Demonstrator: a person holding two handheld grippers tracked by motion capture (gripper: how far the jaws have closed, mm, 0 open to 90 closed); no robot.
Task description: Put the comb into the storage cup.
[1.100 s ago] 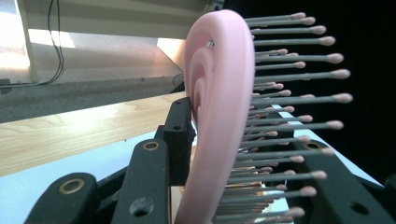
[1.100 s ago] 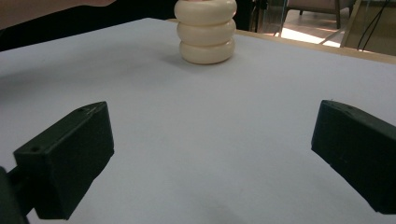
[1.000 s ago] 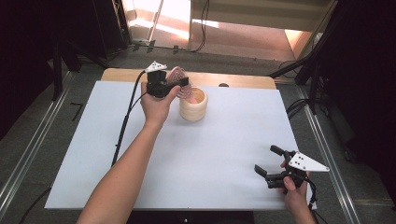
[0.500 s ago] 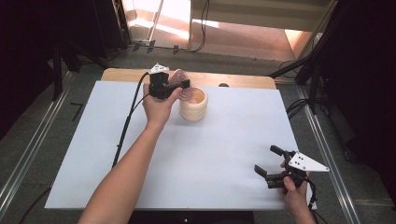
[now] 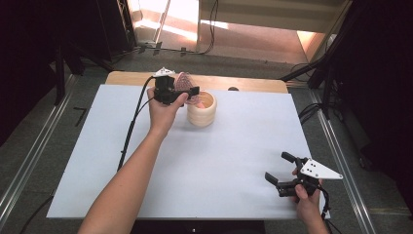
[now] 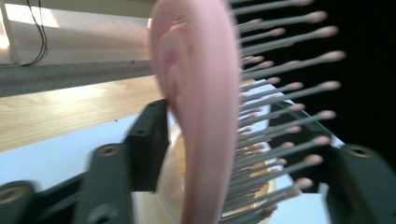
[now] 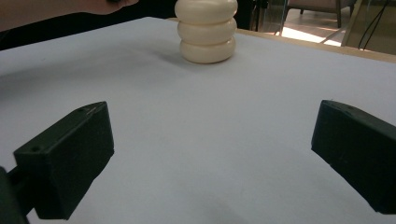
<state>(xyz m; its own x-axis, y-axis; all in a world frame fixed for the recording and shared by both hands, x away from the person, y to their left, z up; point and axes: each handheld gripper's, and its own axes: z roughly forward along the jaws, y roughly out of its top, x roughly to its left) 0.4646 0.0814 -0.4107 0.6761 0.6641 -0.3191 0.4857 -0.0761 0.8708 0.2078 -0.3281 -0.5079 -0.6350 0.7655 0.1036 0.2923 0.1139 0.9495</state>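
White table [image 5: 204,161]: pink brush [image 6: 201,93] between parted left claw [image 5: 187,92] jaws, over cup [image 5: 202,109].

We note a wooden table [image 5: 243,82] in the middle of the frame, nearly all covered by a white sheet [image 5: 204,161]. Directly on the sheet, upper centre, stands a cream ribbed holder [image 5: 201,113]. Wood shows along the far edge.

The high view looks down and forward over the whole white table [image 5: 204,195]. The left gripper view sits very near the pink brush [image 6: 201,107], facing the far edge. The right gripper view looks low across the table from the near right corner; all share the cream holder [image 7: 207,30].
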